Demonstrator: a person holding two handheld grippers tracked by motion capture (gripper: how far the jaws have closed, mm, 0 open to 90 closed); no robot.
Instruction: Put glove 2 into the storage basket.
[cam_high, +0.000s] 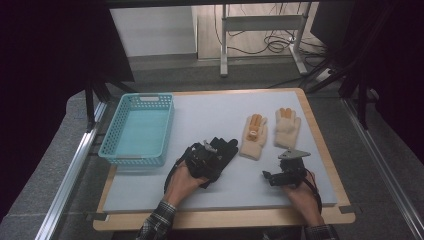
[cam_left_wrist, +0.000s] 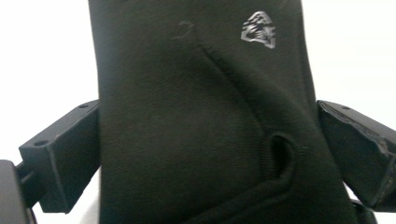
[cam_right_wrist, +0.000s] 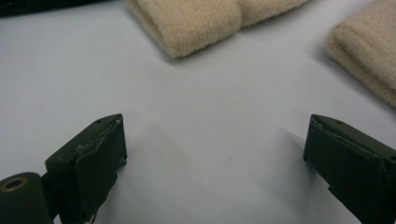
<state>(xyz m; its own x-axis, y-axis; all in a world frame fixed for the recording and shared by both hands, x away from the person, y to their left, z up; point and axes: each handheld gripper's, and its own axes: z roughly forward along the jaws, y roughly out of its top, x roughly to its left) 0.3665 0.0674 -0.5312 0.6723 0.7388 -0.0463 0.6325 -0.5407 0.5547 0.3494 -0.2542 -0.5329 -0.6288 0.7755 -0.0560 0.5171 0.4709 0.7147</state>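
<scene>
- Jaws of my left gripper (cam_left_wrist: 208, 154) stand one on each side of the black glove (cam_left_wrist: 201, 116), which fills the whole gap between them; the fabric meets both jaw faces, so I take it as clamped across its width.
- In the left gripper view, a small grey emblem (cam_left_wrist: 258, 29) sits near the glove's top edge, and a stitched loop (cam_left_wrist: 279, 154) lies lower down.
- From the high view, my left gripper (cam_high: 207, 157) sits over the black glove (cam_high: 224, 149) near the middle of the grey mat (cam_high: 200, 112), with the glove's fingers pointing away from me.
- My right gripper (cam_right_wrist: 215, 158) is spread wide, with bare mat between the jaws and nothing in them.
- In the high view, my right gripper (cam_high: 272, 176) rests low on the mat, near the front right.
- Just beyond it lie two cream gloves: one (cam_high: 254, 136) closer to the black glove, the other (cam_high: 286, 127) to its right, the two apart from each other.
- Left of the black glove stands a turquoise basket (cam_high: 114, 135) on the mat's left edge.
</scene>
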